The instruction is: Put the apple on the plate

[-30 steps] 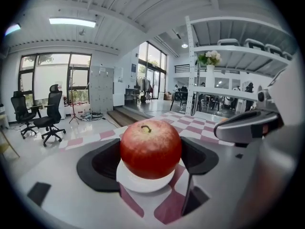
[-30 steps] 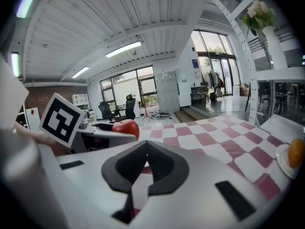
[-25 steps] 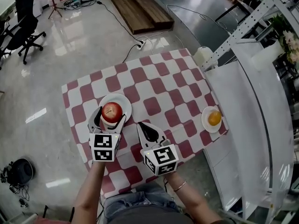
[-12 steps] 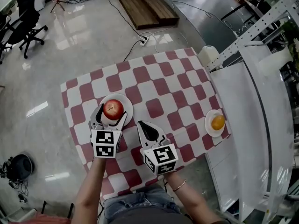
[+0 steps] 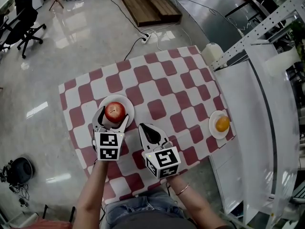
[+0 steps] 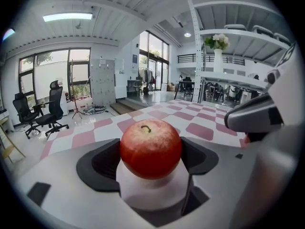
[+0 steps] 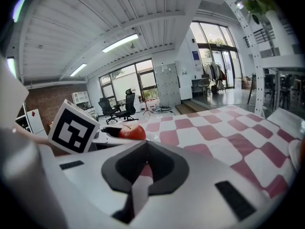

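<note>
A red apple (image 5: 115,111) rests on a white plate (image 5: 125,102) at the near left of the checked table. My left gripper (image 5: 113,119) reaches over the plate's near rim, its jaws on either side of the apple. In the left gripper view the apple (image 6: 150,148) fills the gap between the two black pads (image 6: 99,164) and sits on the plate (image 6: 152,194). My right gripper (image 5: 151,130) lies shut and empty on the cloth just right of the plate. From the right gripper view (image 7: 144,149) the apple (image 7: 131,133) shows to the left.
A small plate (image 5: 213,119) with an orange (image 5: 222,124) stands near the table's right edge. The red-and-white checked cloth (image 5: 157,87) covers the table. A white shelf frame (image 5: 248,109) stands close on the right. Shiny floor surrounds the table on the other sides.
The apple has sunk slightly onto the plate with the left gripper still around it. The right gripper has stayed where it was.
</note>
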Demonstrator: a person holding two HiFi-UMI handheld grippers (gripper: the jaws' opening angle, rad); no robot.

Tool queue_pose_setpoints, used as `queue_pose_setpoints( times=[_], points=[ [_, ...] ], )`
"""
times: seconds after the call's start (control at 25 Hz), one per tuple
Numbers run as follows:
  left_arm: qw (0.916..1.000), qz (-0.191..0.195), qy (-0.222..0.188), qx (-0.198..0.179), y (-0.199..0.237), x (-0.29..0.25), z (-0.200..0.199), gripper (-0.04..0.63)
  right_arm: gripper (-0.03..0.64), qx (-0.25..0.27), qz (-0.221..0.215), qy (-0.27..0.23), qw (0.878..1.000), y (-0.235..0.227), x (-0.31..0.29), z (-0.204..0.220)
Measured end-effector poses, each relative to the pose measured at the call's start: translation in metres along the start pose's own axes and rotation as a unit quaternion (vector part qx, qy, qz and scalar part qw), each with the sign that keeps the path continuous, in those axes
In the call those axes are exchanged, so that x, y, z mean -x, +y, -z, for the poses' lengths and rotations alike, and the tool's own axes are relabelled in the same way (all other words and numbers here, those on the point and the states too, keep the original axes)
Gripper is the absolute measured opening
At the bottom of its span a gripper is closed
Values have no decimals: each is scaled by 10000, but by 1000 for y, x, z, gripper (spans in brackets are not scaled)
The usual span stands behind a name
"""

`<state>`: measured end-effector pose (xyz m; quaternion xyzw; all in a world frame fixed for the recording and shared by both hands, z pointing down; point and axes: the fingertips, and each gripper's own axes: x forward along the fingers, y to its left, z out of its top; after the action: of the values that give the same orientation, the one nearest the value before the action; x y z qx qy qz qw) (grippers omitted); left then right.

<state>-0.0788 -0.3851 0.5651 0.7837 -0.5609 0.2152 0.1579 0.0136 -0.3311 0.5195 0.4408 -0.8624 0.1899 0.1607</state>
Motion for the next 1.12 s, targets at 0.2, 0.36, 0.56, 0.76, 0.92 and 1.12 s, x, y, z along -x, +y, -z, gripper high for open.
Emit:
queue_pose_setpoints(
  times=[0.2, 0.36, 0.56, 0.76, 0.92, 1.12],
  points=[
    [10000, 8, 8, -22, -1, -2, 2, 383, 11, 12, 1, 33, 10000, -1, -1, 2],
    [10000, 12, -3, -33, -2, -3, 1, 383, 11, 24, -32, 23, 10000, -1, -2, 2],
    [10000, -14, -6, -84, -2, -5, 3, 383, 11, 7, -31, 33, 10000, -1, -3, 5],
    [9999, -11, -25, -116, -3, -4, 3, 383, 11, -14, -8, 64, 10000, -1, 0, 8],
    [9999, -32, 18, -94, -2, -4, 5, 383, 11, -26, 21, 76, 10000, -1, 2, 8],
    [10000, -53, 45, -41, -3, -2, 6, 383, 11, -85, 84, 59, 9999, -4, 7, 8]
  ],
)
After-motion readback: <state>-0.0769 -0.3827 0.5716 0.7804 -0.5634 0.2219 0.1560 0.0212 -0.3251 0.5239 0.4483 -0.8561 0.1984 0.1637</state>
